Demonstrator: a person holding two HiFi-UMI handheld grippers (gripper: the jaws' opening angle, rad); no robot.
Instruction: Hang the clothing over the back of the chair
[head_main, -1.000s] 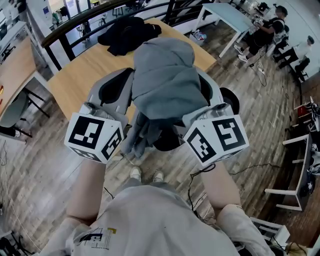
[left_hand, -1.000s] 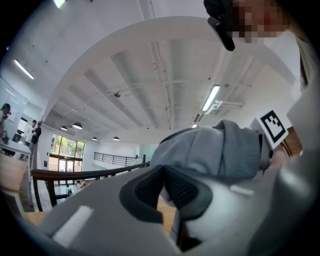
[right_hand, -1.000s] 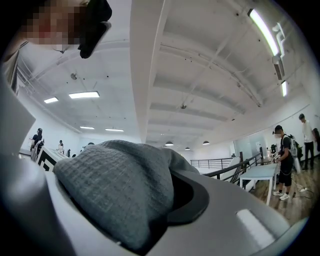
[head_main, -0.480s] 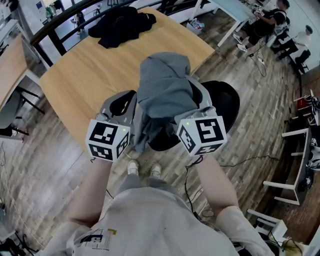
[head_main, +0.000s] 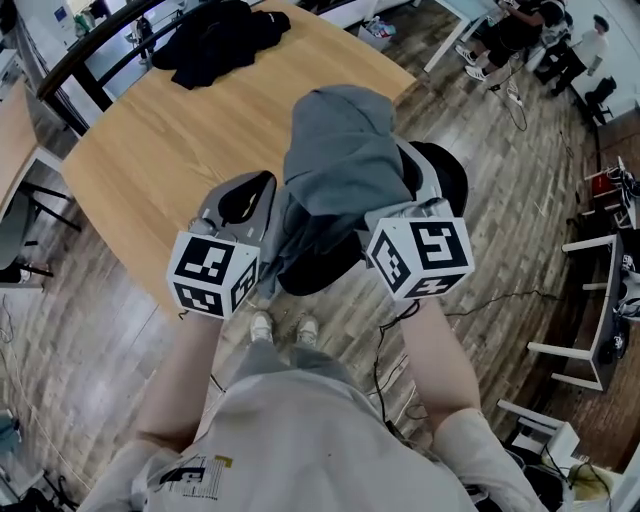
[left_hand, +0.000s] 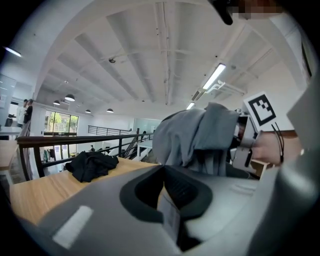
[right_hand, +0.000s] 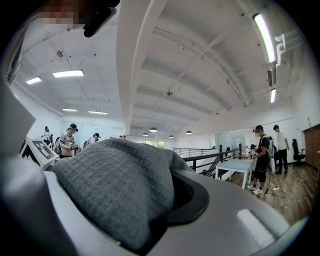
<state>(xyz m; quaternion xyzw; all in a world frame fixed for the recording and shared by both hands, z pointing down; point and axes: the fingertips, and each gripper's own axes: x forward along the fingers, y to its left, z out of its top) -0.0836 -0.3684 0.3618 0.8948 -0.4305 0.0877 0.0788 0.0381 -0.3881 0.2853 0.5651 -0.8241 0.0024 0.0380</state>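
A grey hooded garment (head_main: 340, 160) hangs bunched between my two grippers, above a black chair (head_main: 442, 178). My left gripper (head_main: 262, 200) is at the garment's left edge, its jaws closed on a thin fold of cloth (left_hand: 170, 220). The rest of the garment (left_hand: 200, 137) hangs to that gripper's right. On the other side, my right gripper (head_main: 410, 175) is shut on a thick wad of the same grey cloth (right_hand: 115, 185), which bulges over its jaws. Most of the chair is hidden under the garment, and I cannot make out its back.
A wooden table (head_main: 150, 140) stands just beyond the chair, with a black garment (head_main: 215, 35) at its far end. A railing (left_hand: 75, 142) runs behind it. People (head_main: 520, 30) stand at the top right. White furniture (head_main: 580, 330) and a floor cable (head_main: 480, 305) lie to the right.
Both grippers have sunk with the grey garment, and it now hangs closer over the black chair. Both grips look unchanged.
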